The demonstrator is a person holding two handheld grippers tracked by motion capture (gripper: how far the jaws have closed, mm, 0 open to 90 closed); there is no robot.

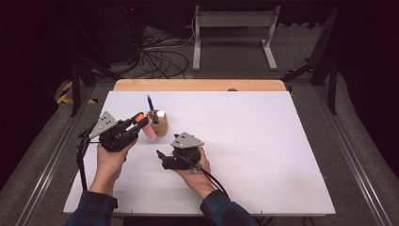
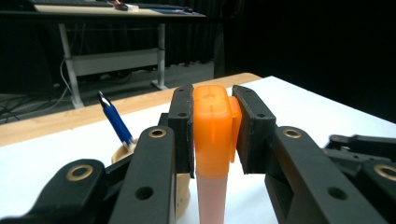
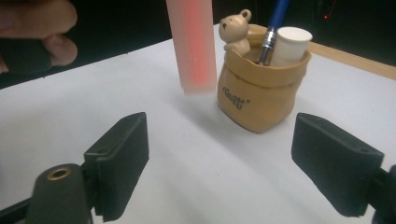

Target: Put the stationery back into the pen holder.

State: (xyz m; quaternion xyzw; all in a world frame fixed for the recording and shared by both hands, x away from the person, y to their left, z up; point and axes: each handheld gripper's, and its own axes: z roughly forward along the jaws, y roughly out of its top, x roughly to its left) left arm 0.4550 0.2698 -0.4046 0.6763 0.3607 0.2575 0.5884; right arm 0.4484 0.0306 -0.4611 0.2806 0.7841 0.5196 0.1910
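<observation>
Marker [image 1: 148, 130] first: I have the pink-bodied pen with its orange cap clamped in my left tool [image 1: 139, 120], the pads pressing on the cap from both sides. In the left gripper view the cap [image 2: 212, 130] sits squarely between the two black jaws and the pale pink barrel runs down out of the bottom of the picture. From the high view the marker hangs slanted from the left tool, its lower end off the bench [image 1: 263, 150] and just beside the pen holder [image 1: 160, 125], not inside it as far as I can tell.

That holder is a small tan pot shaped like a sack, with a little bear figure [image 3: 236, 30] on its rim. A blue pen [image 1: 150, 104] and a white-topped cylinder [image 3: 290, 44] stand in it. It sits on the white bench toward the far left.

My right tool [image 1: 160, 157] is near the middle of the bench, on the near side of the holder and well apart from it. Its jaws stand wide with nothing between them; in the right gripper view I see bare white surface between the pads, the holder beyond, and the marker's pink barrel [image 3: 192, 44] hanging just beside the pot.
</observation>
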